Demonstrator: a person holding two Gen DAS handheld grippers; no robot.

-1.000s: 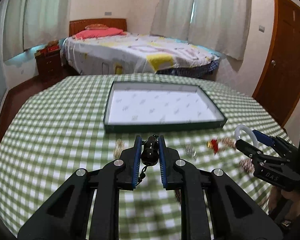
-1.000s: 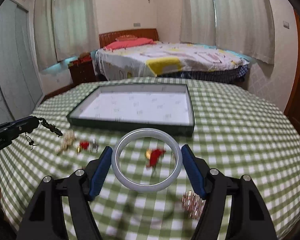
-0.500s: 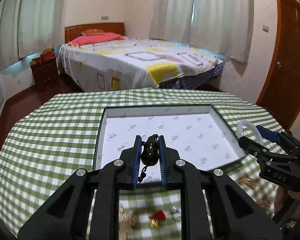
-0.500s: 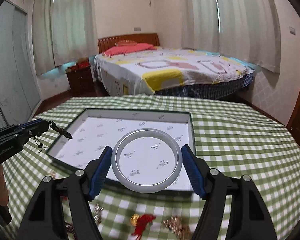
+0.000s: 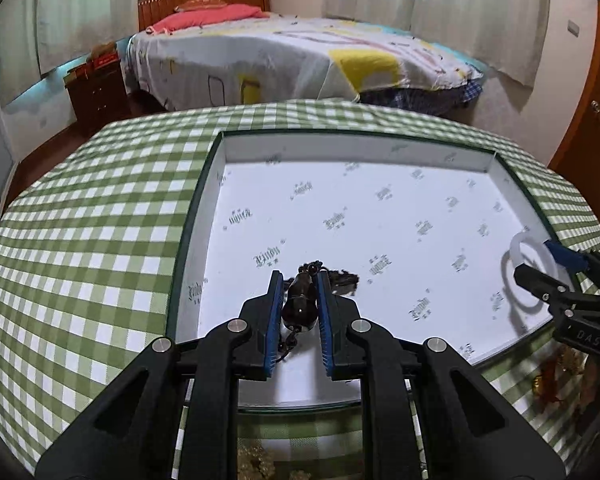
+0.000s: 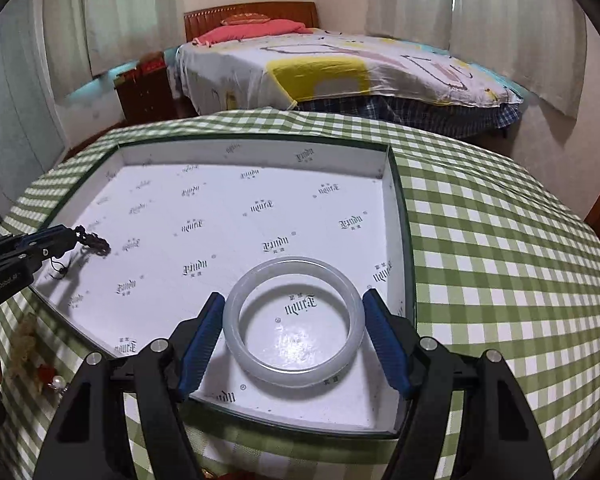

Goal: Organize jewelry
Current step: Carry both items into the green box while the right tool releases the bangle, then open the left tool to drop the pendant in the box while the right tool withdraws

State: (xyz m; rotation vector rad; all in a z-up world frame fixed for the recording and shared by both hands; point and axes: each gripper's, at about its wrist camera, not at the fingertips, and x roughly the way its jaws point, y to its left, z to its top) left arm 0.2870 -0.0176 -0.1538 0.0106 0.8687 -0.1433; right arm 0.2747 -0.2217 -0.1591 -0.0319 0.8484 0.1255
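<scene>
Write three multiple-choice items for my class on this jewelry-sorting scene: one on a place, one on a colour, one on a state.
1. Where is the white bangle?
A. on the bed
B. over the tray's right part
C. on the tablecloth

2. What colour is the tablecloth?
A. green and white
B. plain red
C. blue

3. What do the left tongs hold?
A. nothing
B. a pearl
C. a dark beaded piece

Answers:
1 B, the right tongs hold it above the tray.
2 A, checks show.
3 C, the dark beaded piece sits between the pads.
</scene>
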